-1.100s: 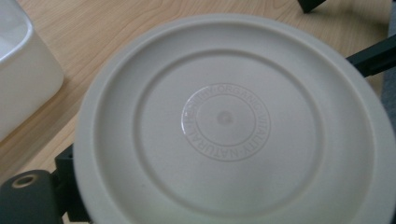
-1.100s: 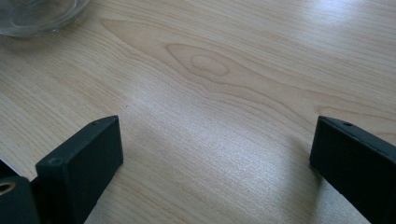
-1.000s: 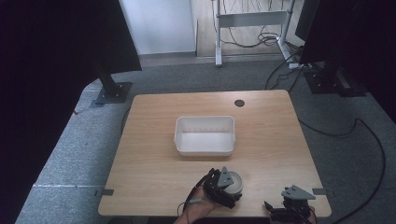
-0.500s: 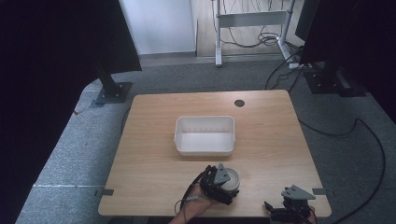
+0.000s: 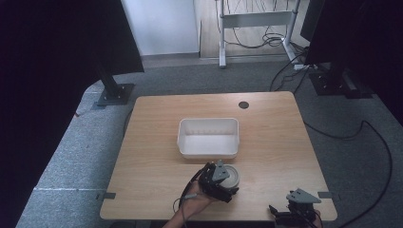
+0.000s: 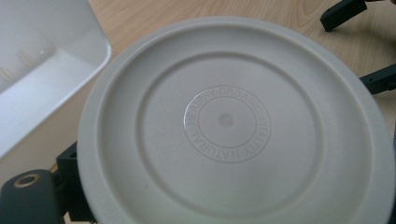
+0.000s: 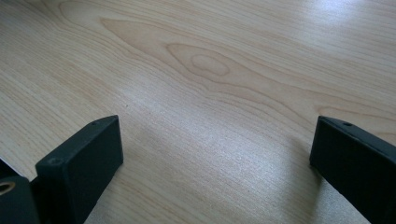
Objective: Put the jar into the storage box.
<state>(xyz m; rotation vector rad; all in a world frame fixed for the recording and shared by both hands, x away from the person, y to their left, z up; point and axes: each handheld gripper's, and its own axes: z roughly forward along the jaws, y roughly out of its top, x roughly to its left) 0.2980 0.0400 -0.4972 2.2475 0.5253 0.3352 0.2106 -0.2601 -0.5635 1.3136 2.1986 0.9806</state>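
Left gripper (image 5: 222, 183) is at the near middle of the table (image 5: 157, 137), with the lid (image 5: 230, 176) at its tip. In the left gripper view the lid (image 6: 233, 126), a round off-white disc with embossed ring text at its centre, lies flat-faced to the camera and close. A black jaw block shows at the lower left, tight against the lid's rim; the other jaw is hidden behind the disc. Judgement: jaws closed on the rim and holding the lid, though I cannot see the far contact.

The lid sits just in front of the bin (image 5: 208, 137), slightly right of its centre. The two are near each other, and I cannot tell whether the lid is lifted or touching the tabletop. In the left gripper view a bin (image 6: 42, 70) corner appears at upper left, inside empty.

Right gripper (image 5: 295, 214) rests at the near right edge of the table, well apart from the lid. The right gripper view shows its jaws wide apart over bare wood, nothing between them.

Progress: pickup looks done. Left to do: carry the lid over the bin wall and release it inside. Bin holds nothing yet.
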